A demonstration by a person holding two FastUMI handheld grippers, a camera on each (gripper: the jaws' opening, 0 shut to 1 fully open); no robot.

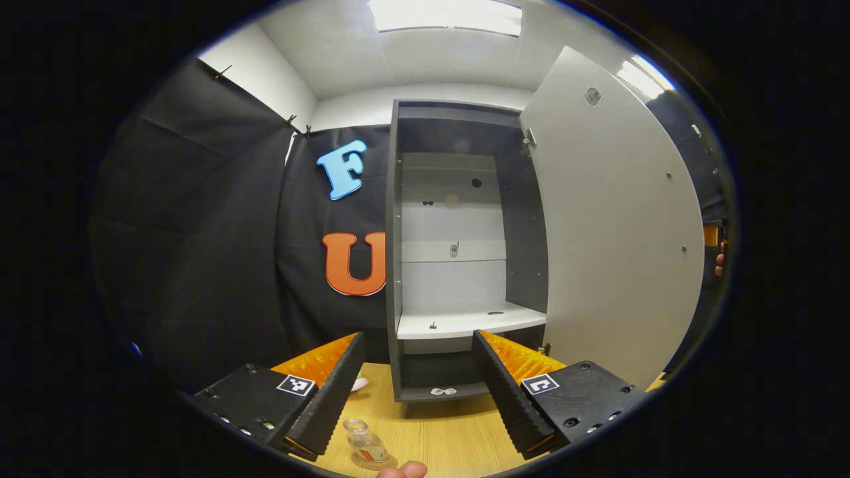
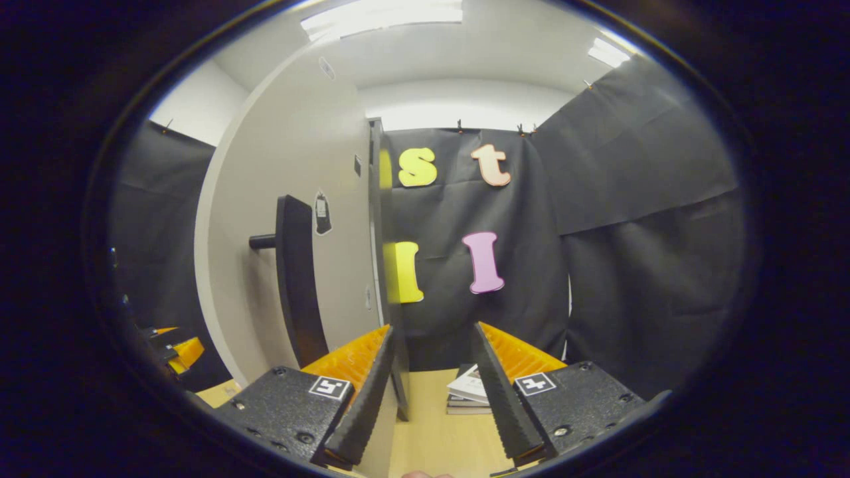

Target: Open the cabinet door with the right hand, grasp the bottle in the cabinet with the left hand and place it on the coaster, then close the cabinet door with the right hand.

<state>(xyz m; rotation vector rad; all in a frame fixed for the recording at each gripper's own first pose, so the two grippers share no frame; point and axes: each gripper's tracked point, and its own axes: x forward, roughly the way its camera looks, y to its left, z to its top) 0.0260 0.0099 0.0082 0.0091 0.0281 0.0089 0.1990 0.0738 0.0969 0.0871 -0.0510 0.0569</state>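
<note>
A small clear bottle (image 1: 366,443) stands upright on a round coaster (image 1: 375,461) on the wooden table, low in the left gripper view. My left gripper (image 1: 418,335) is open above and beyond it, its fingers apart from the bottle, facing the dark cabinet (image 1: 393,265). The cabinet's pale door (image 1: 617,232) stands swung out to the right. In the right gripper view my right gripper (image 2: 433,328) is open at the door's dark edge (image 2: 385,265), which runs just inside its left finger (image 2: 362,398). The black door handle (image 2: 295,279) sticks out left of it.
Inside the cabinet sits a white shelf (image 1: 465,323). A pink object (image 1: 359,383) lies on the table by the cabinet's foot. A stack of books (image 2: 470,392) lies on the table beyond the right gripper. A person's fingers (image 1: 719,259) show past the door's right edge.
</note>
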